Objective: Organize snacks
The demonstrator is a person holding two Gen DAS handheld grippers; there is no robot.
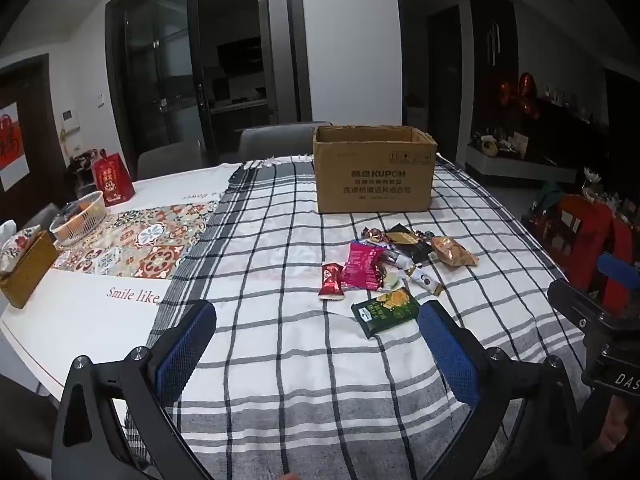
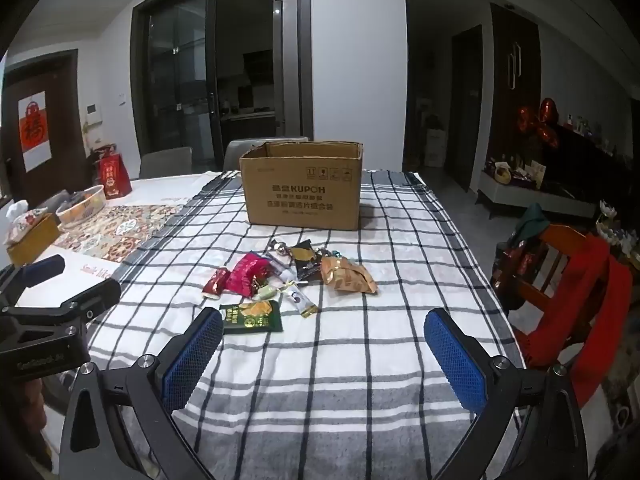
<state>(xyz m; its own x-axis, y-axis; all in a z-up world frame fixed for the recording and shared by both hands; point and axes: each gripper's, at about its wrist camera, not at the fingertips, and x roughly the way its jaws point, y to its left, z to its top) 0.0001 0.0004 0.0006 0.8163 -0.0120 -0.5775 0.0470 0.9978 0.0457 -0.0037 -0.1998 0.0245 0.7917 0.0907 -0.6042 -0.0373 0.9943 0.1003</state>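
With both the left tongs (image 1: 316,336) and right tongs (image 2: 324,340) spread wide and empty, best drop onto the flat green packet (image 2: 251,317), nearest ahead of the crinkly snack pile (image 2: 296,272), before the open cardboard box (image 2: 304,188) beyond on the checked worktop (image 2: 360,360).

left wrist: low over table, facing cardboard box (image 1: 374,172) | right wrist: likewise, rightward | shared: snack pile (image 2: 288,276)
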